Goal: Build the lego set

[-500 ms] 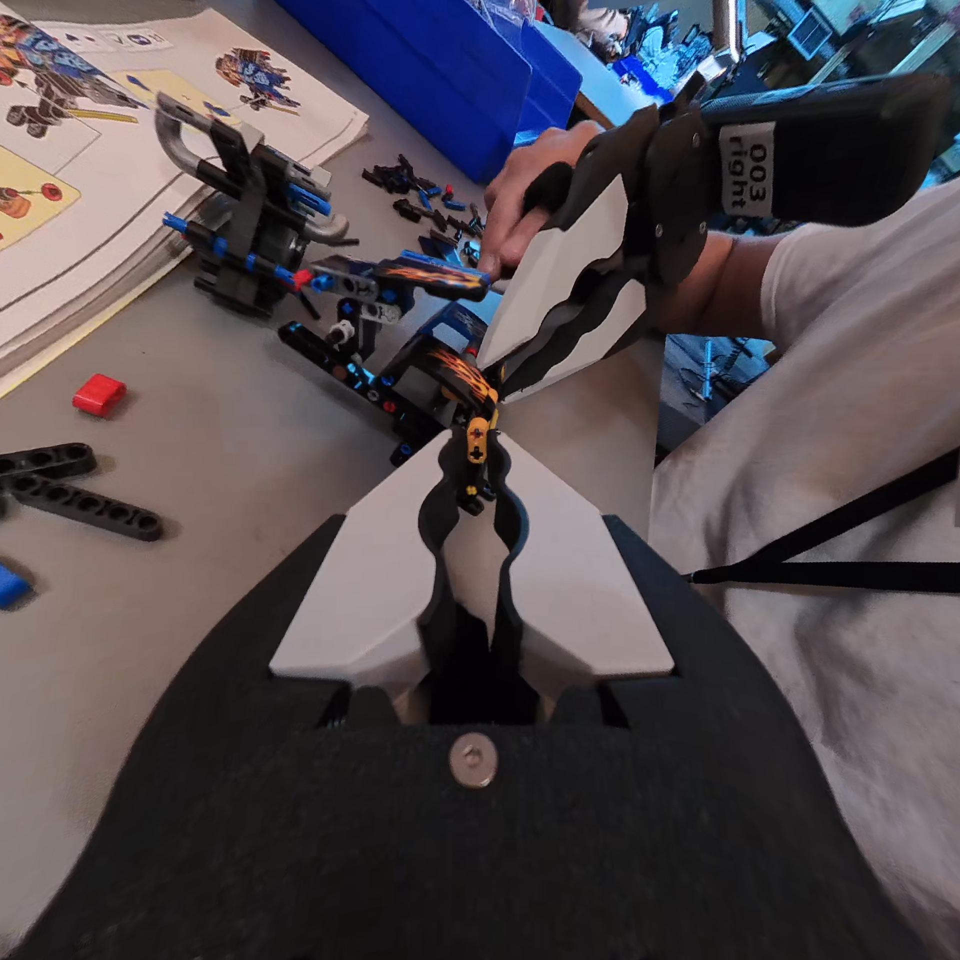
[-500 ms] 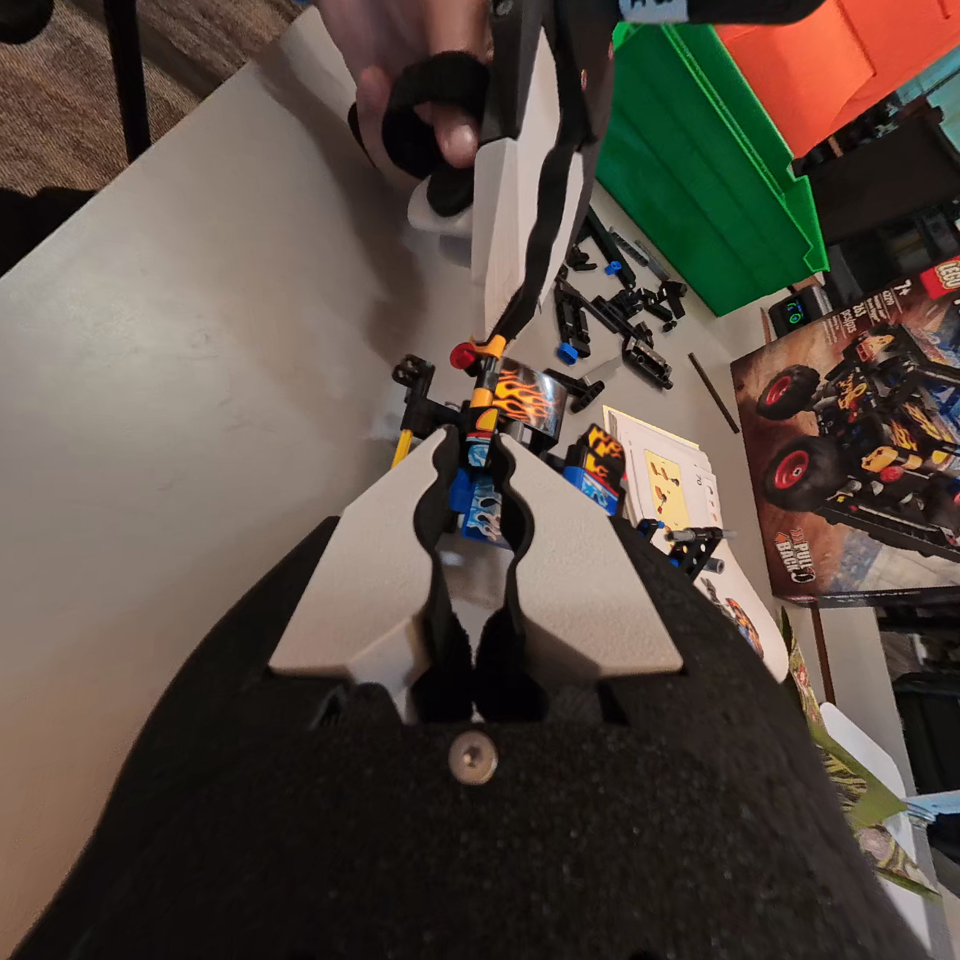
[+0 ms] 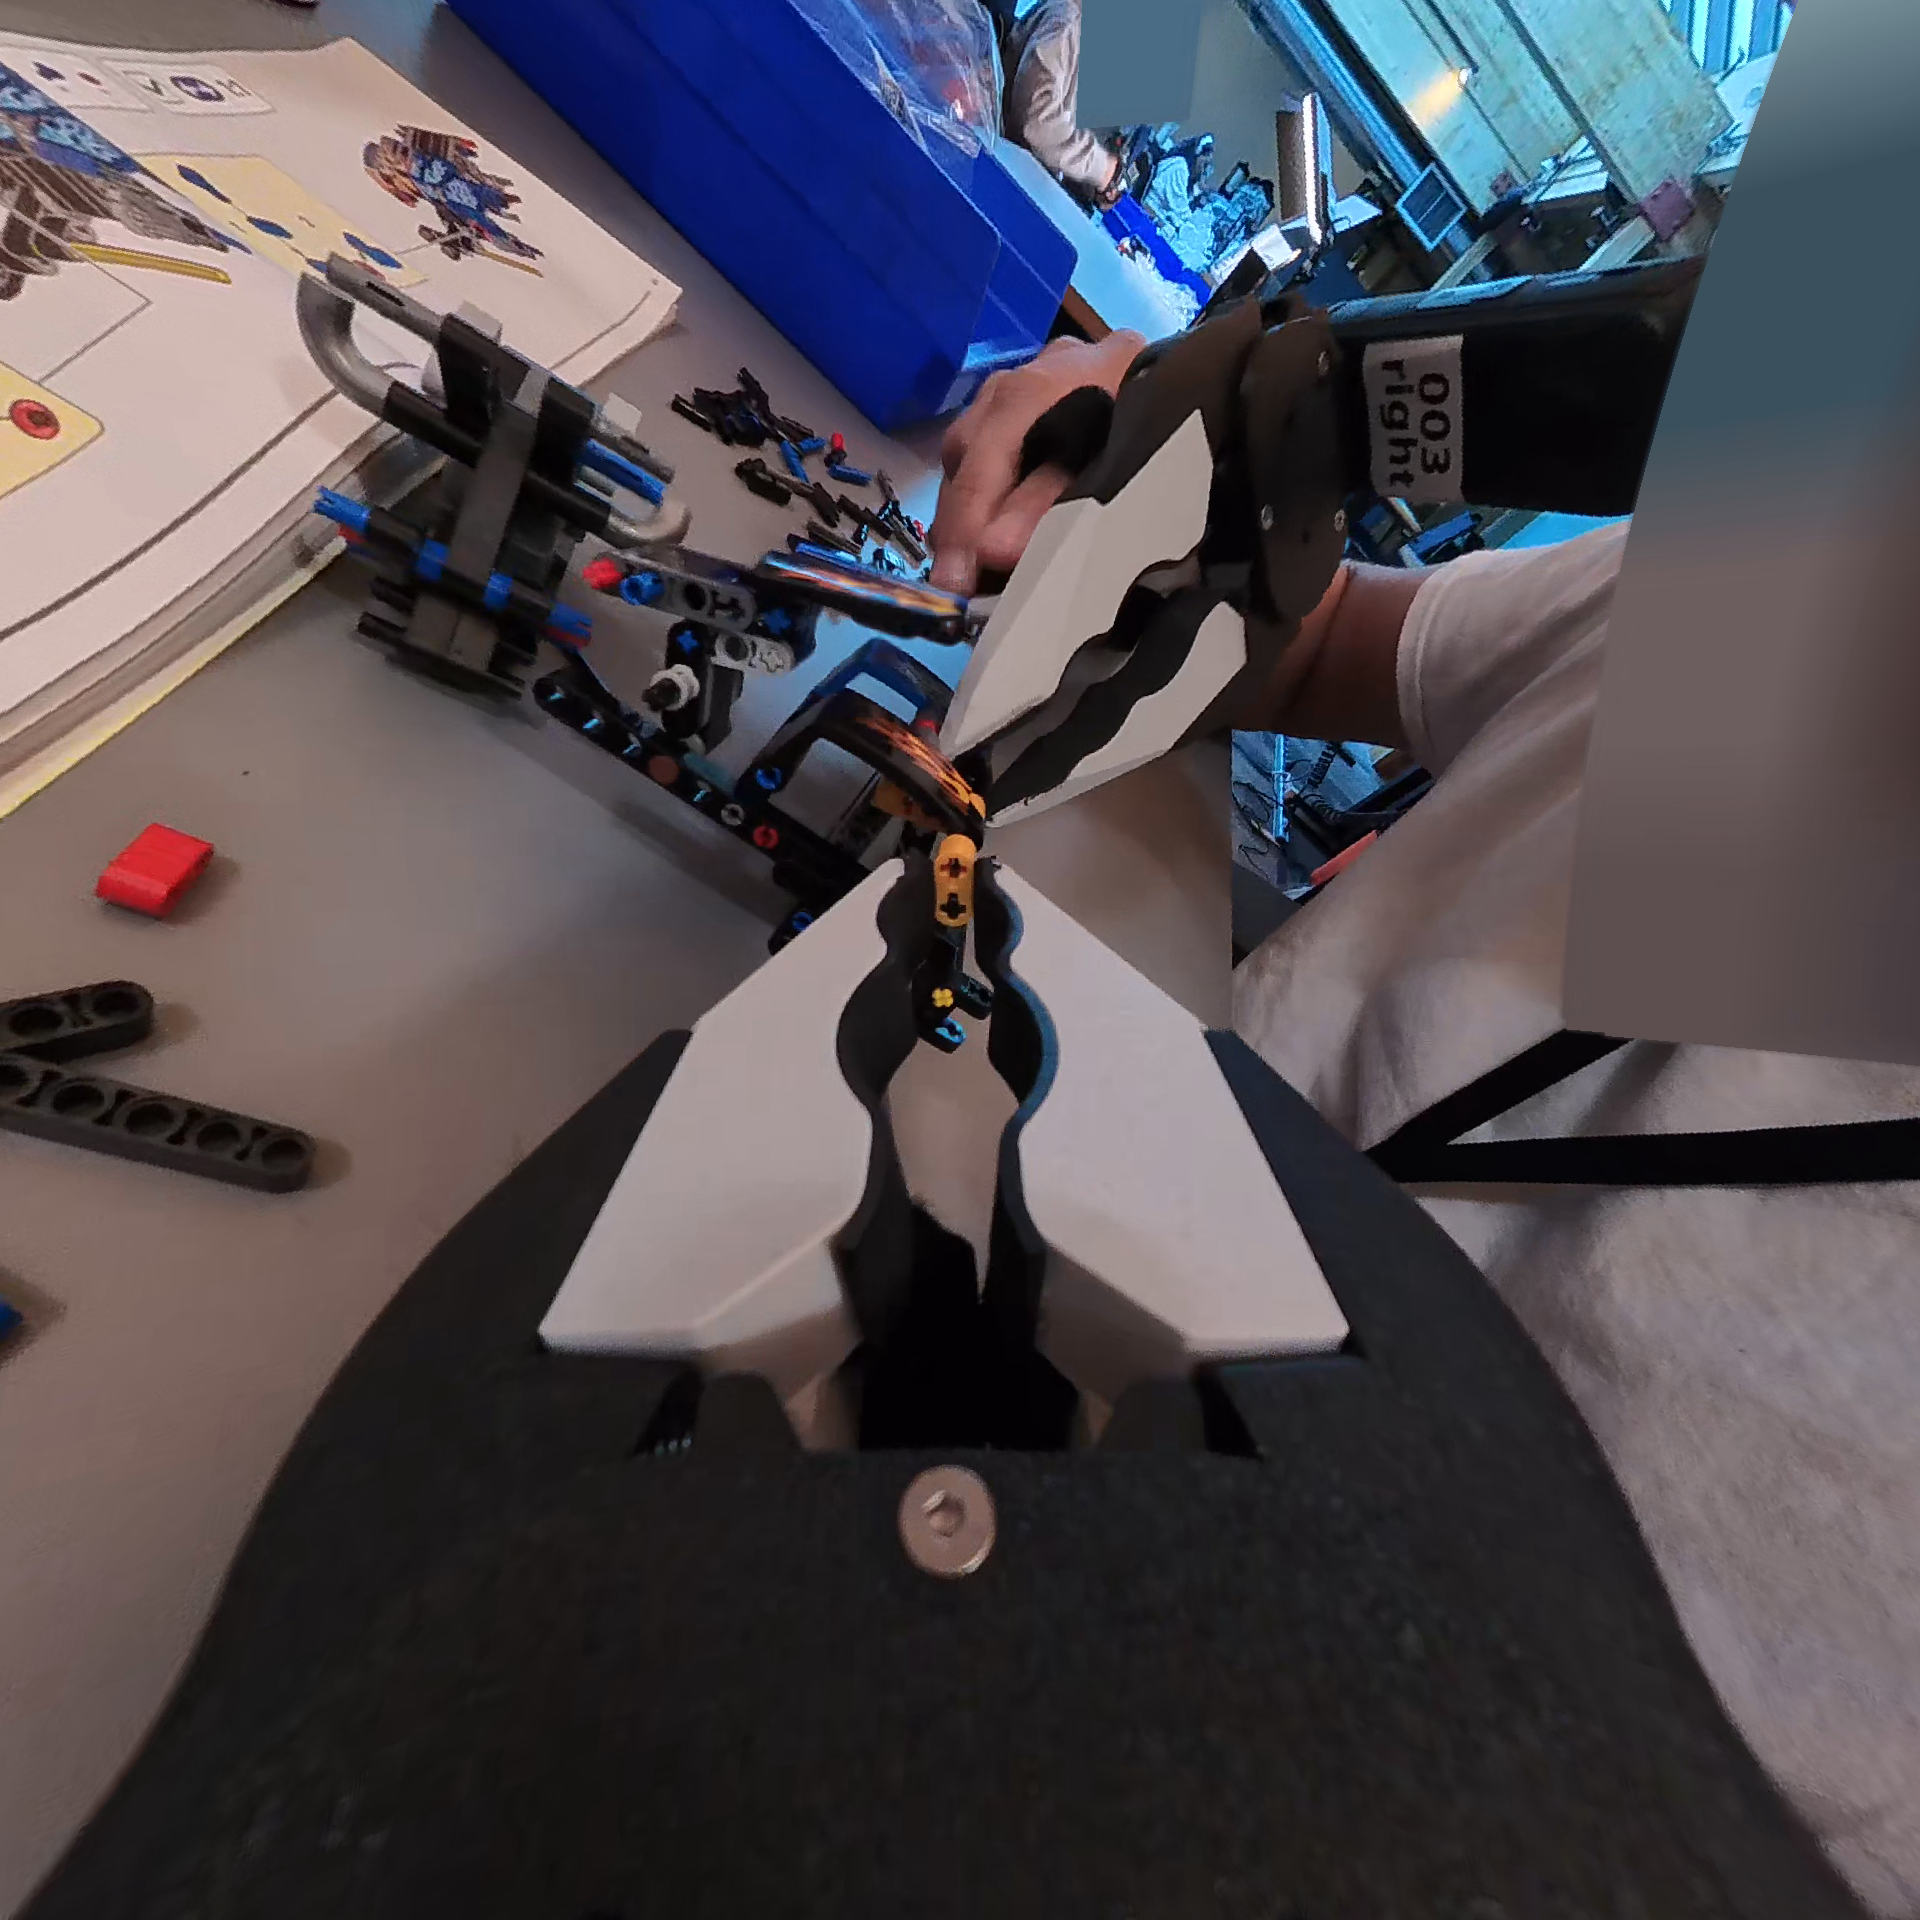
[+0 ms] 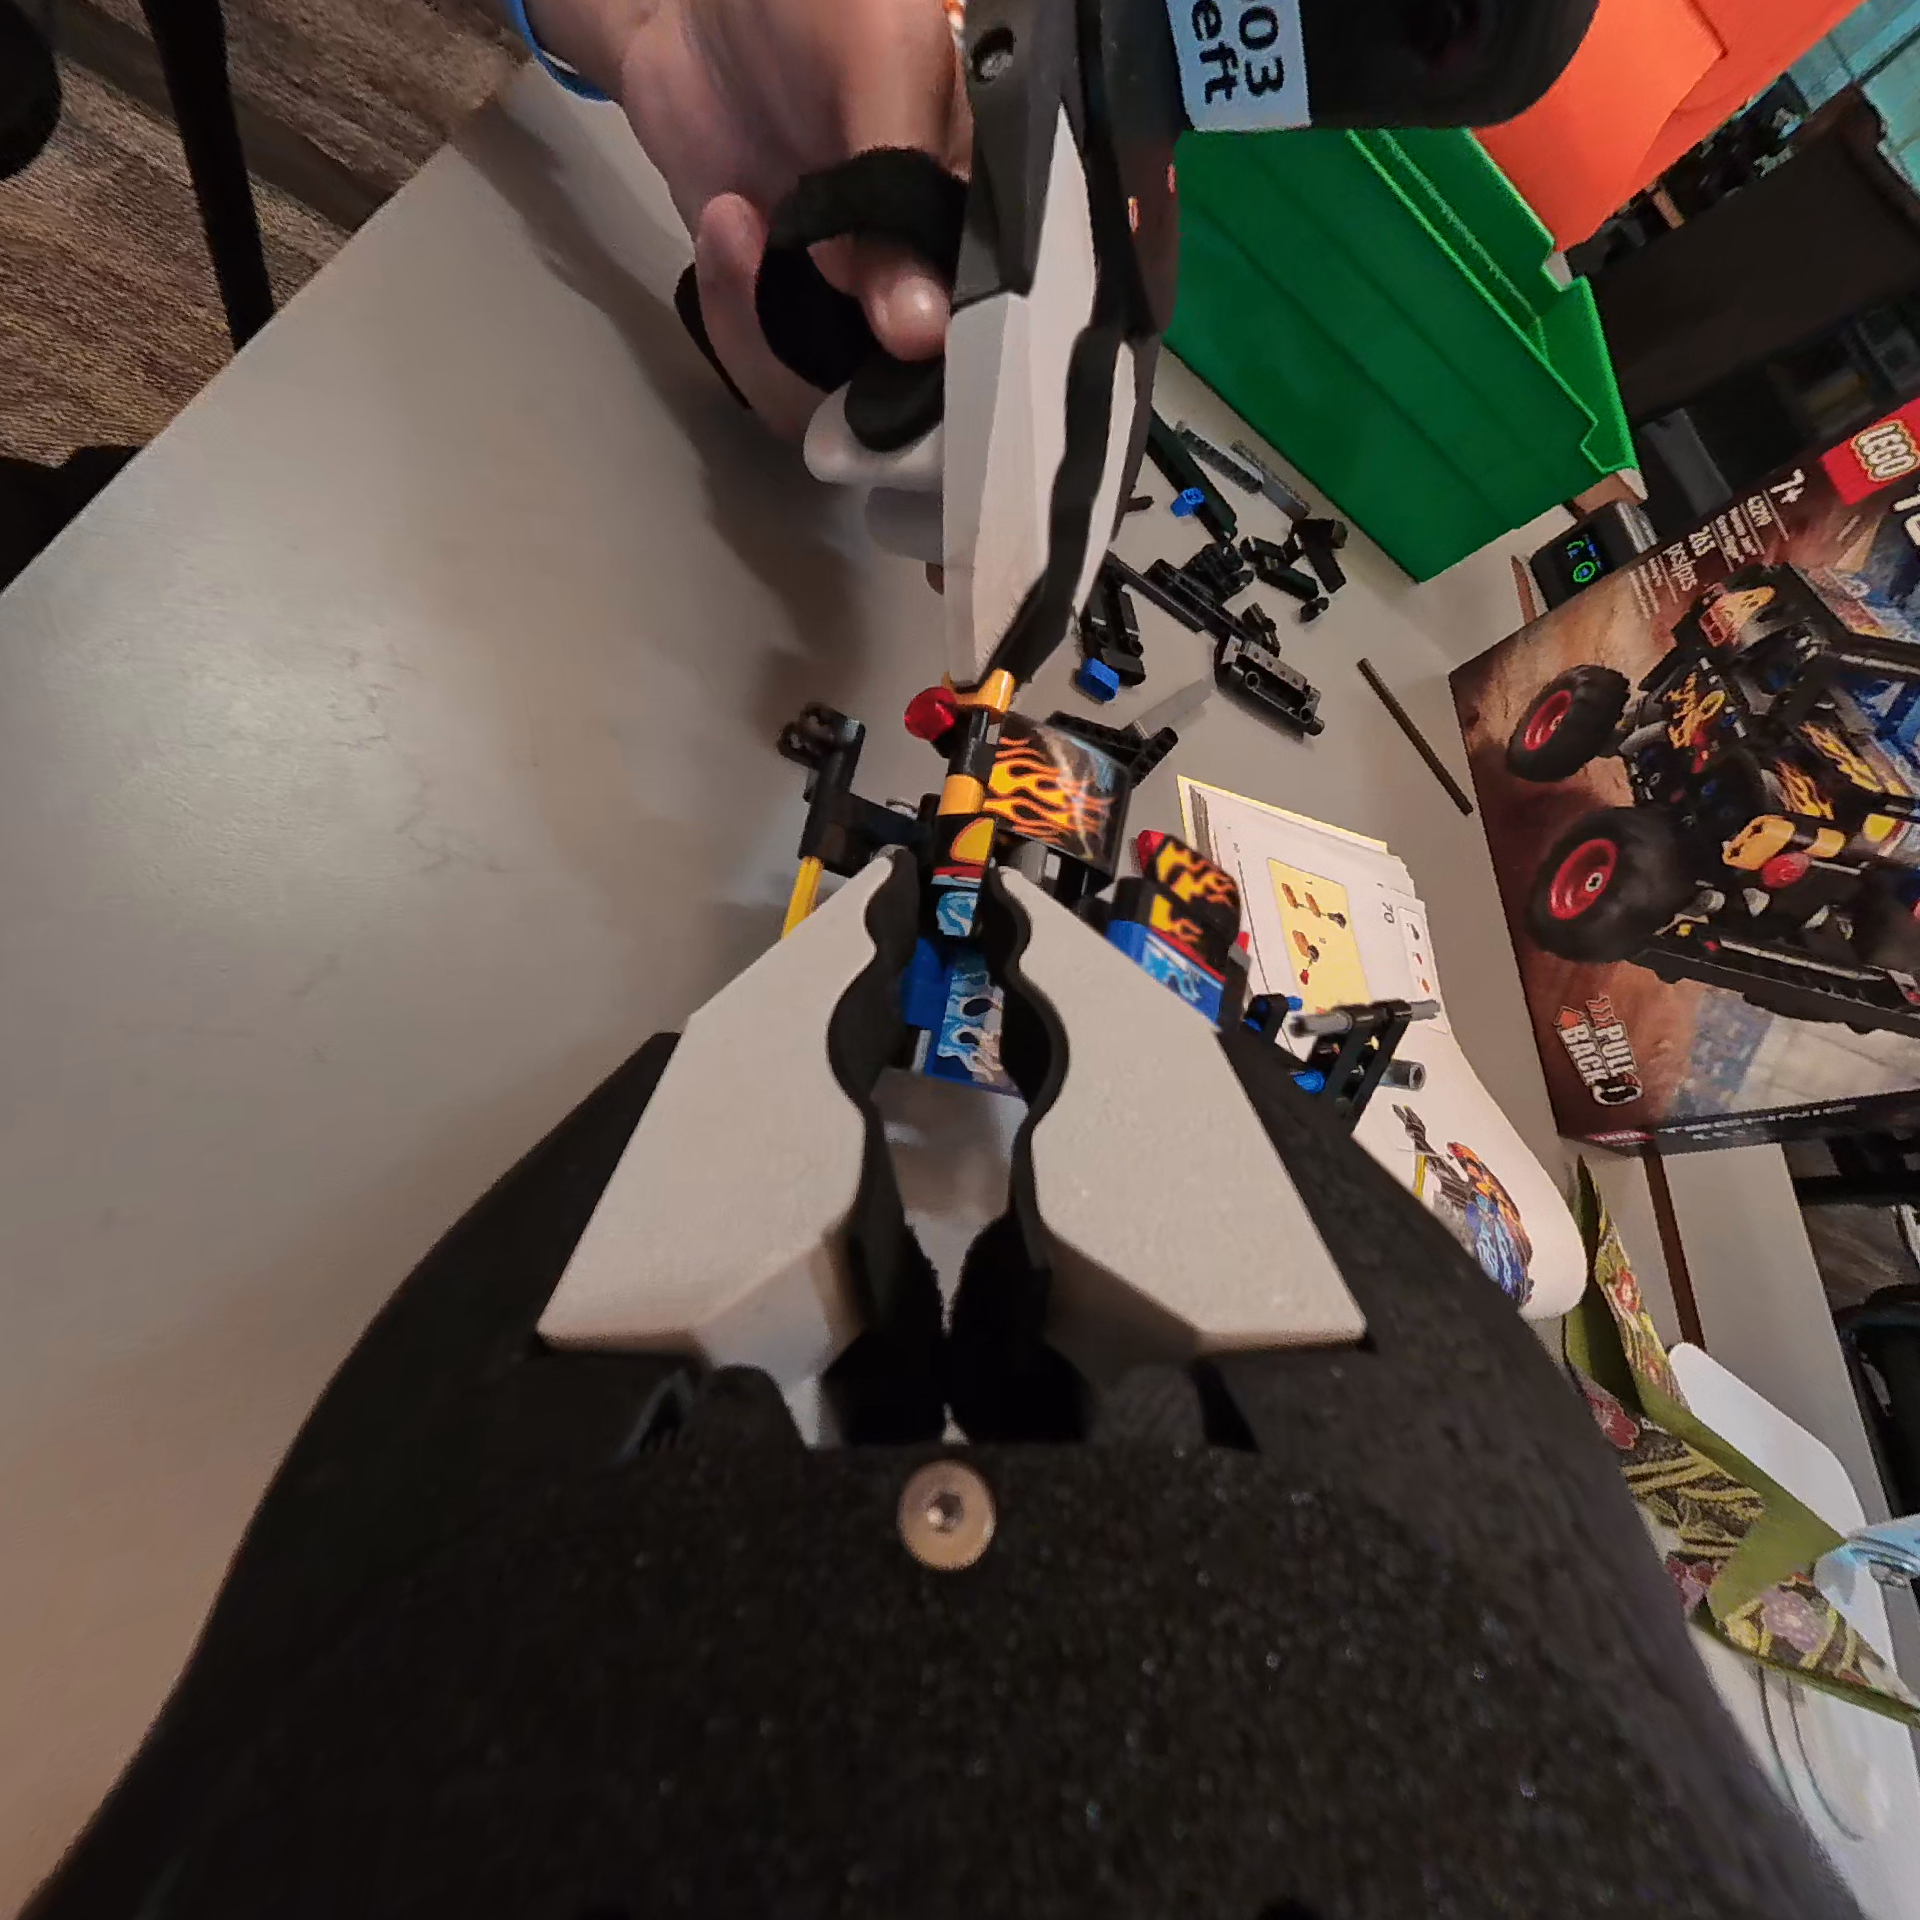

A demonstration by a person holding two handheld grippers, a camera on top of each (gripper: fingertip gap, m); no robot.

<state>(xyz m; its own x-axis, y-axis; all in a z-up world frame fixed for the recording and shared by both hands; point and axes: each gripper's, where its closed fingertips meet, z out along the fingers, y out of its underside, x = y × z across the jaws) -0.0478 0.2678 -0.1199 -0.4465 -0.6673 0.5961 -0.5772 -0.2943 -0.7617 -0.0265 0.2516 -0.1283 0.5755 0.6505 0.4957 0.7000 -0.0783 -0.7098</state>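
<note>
My left hand-held gripper [image 3: 948, 904] pinches orange connector [image 3: 953, 880]; right hand-held gripper [image 4: 948, 914] clamps flame-painted truck body [image 4: 1049, 800]. Joining step. Next: push straight, gently.

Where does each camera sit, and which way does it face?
Left wrist view: on the left gripper, facing the blue bin; the right gripper and a hand show.
Right wrist view: on the right gripper, facing the green bin; the left gripper shows.
Shared: both grippers, each shut on the flame-patterned lego model.
</note>
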